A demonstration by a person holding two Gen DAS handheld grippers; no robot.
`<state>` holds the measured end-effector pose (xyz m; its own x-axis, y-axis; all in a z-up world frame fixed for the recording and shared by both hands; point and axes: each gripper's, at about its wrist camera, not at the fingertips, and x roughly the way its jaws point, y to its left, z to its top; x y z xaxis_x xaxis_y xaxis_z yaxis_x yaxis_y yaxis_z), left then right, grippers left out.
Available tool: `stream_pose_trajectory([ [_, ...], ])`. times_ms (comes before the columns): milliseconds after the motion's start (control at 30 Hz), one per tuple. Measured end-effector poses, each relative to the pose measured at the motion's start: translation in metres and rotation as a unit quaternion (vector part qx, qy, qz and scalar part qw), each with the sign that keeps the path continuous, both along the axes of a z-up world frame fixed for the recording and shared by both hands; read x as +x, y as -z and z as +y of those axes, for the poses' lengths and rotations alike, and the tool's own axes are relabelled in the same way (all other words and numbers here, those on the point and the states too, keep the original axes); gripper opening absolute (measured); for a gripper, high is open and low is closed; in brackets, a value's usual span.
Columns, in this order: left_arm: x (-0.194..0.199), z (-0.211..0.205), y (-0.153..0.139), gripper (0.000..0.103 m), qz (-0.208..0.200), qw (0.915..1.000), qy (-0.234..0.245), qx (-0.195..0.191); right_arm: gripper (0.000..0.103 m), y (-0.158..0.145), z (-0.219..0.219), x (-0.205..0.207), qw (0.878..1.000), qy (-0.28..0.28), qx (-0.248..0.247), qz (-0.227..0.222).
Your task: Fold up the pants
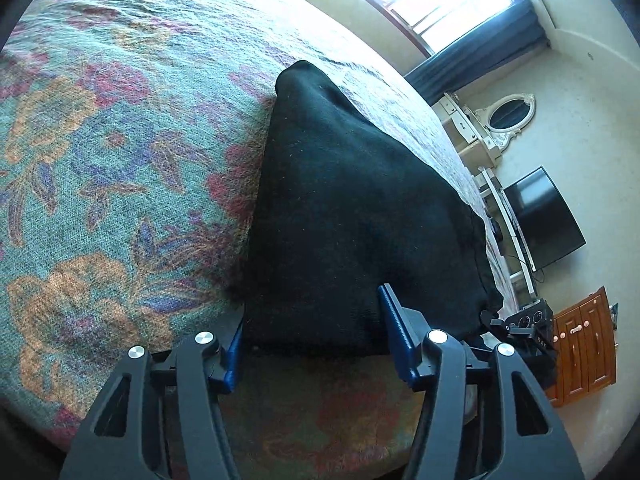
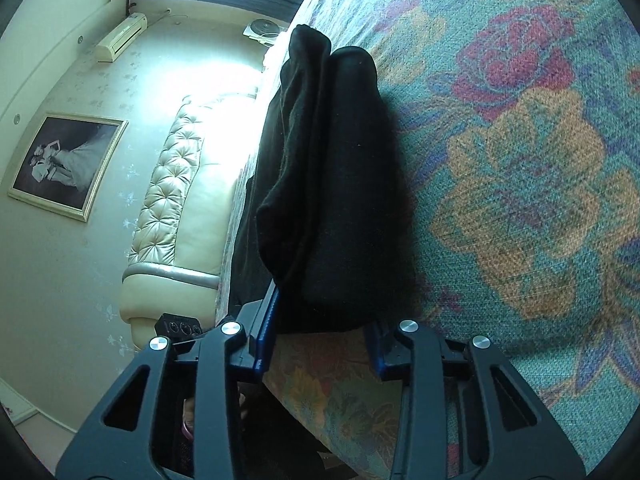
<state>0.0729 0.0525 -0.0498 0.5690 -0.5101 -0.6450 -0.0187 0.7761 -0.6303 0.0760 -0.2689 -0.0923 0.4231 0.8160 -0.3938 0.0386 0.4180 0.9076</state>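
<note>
Bed with floral bedspread [image 1: 100, 152] fills most of both views. Left wrist view: window with dark curtain [image 1: 472, 56] far off, white oval mirror [image 1: 508, 114] on a dresser, black TV screen [image 1: 544, 220] and a wooden cabinet [image 1: 584, 340] to the right, all well apart from the work area. Right wrist view: tufted cream headboard [image 2: 168, 184], framed picture [image 2: 66, 164] on the wall at left, wall air conditioner [image 2: 120, 38] farther back. Nothing blocks either claw. Black pants [image 1: 352, 216] lie folded into a thick bundle on the bedspread, near edge reaching right to both claws. Left gripper [image 1: 316, 332] is partly closed, the near edge of the pants sitting between its blue pads, fabric meeting both pads, so it appears clamped. Right gripper [image 2: 320, 332] is also partly closed around the near end of the pants [image 2: 320, 184], pads against the cloth on both sides, gripping it.
</note>
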Motion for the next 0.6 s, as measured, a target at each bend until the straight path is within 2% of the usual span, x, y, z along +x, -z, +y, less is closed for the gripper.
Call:
stream_pose_trajectory([
  [600, 0.001, 0.000, -0.006, 0.051, 0.008, 0.9998, -0.004, 0.016, 0.032, 0.005, -0.013, -0.018, 0.999, 0.022, 0.029, 0.003],
])
